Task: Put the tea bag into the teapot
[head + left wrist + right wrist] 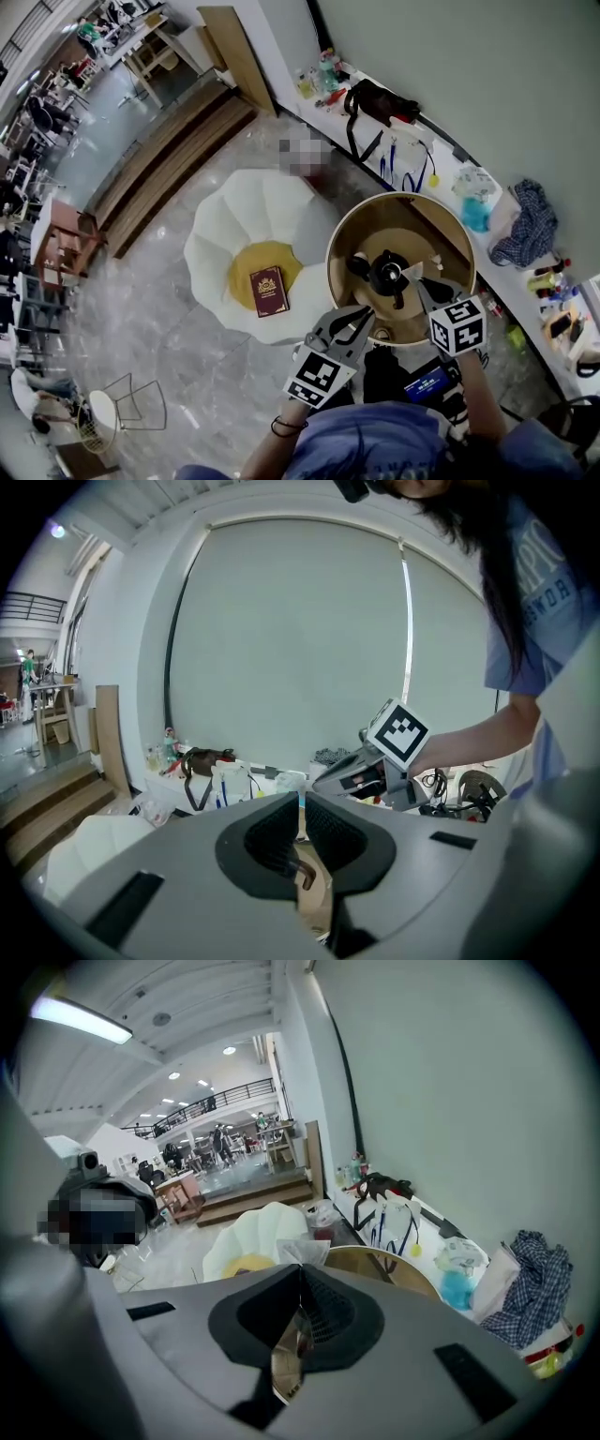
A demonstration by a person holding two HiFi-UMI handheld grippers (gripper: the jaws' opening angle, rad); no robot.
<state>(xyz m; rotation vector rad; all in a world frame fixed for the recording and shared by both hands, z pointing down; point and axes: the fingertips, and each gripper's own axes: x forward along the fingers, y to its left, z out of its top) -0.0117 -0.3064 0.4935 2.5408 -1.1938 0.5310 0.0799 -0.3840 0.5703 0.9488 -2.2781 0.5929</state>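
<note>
**Desk:** What is in the picture, and how many of each?

**Photographer:** One round tan wooden table [412, 223] sits right of centre in the head view. One black teapot [387, 274] stands near its middle. To the table's left is one white flower-shaped seat [225, 234] with a yellow centre. One dark red book [269, 292] lies on that centre. One long white bench [441, 141] runs along the wall at the upper right, cluttered, with a blue checked cloth [530, 225] heaped on it. Two hand-held grippers reach in from the lower centre of the frame, both at the table's near edge.

**Desk:** And the grippers themselves?

**Photographer:** The right gripper [301, 1274] has its jaws pressed fully together. One thin, pale paper tea bag [302, 1251] sticks up from the tips, pinched there. Seen from above, those tips are just right of the teapot, over the tabletop. The left gripper [301, 808] has its jaws drawn in to a hairline slit, with nothing caught between them. It hangs at the table's lower-left rim, near the teapot but apart from it.

**Desk:** Is the bag in the pot?

**Photographer:** No. It is outside, in the right gripper's tips, just beside the pot.
</note>
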